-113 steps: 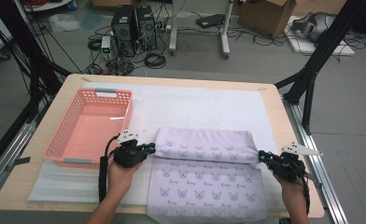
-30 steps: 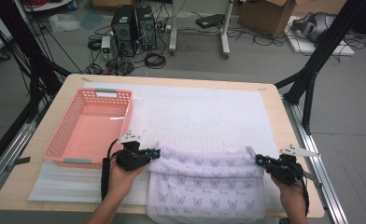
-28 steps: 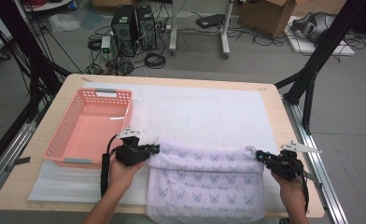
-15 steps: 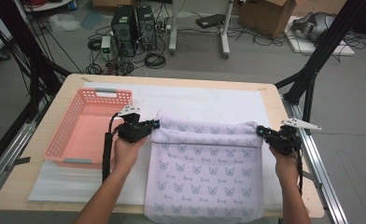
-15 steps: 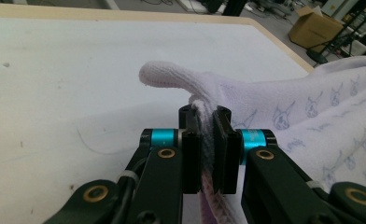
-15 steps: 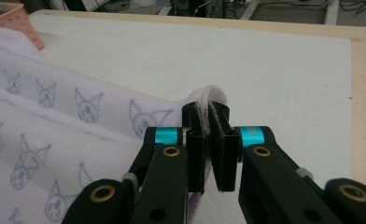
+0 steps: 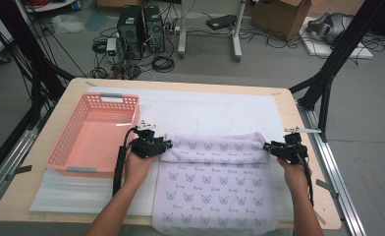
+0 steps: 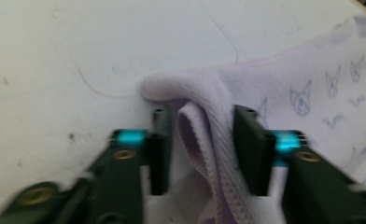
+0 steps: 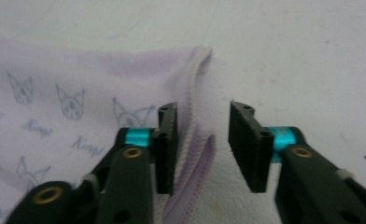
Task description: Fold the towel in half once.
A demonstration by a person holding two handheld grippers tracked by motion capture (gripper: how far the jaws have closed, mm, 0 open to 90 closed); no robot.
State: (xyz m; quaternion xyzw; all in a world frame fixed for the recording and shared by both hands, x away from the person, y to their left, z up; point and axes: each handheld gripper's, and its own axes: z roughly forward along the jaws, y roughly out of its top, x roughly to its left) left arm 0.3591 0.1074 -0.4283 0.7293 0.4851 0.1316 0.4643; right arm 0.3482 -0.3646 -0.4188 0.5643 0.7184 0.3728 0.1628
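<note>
A lilac towel (image 7: 215, 182) printed with cat faces lies on the table, its near end hanging over the front edge. Its far edge is turned over into a folded band. My left gripper (image 7: 167, 145) sits at the band's left corner and my right gripper (image 7: 267, 147) at its right corner. In the left gripper view the jaws (image 8: 204, 140) have just been opening, and a loose fold of towel (image 8: 312, 79) stands between them. In the right gripper view the jaws (image 9: 202, 135) have also just been opening, with the towel's (image 9: 69, 84) hemmed corner lying slack between them.
A pink plastic basket (image 7: 90, 137) stands on the left of the table, close to my left hand. A white mat (image 7: 205, 108) covers the wooden tabletop (image 7: 298, 123). Black frame legs, cables and computer towers stand beyond the far edge.
Both hands carried the towel's edge away from the person, then drew back a little. The towel is spread longer, and its far edge now lies as a folded band.
</note>
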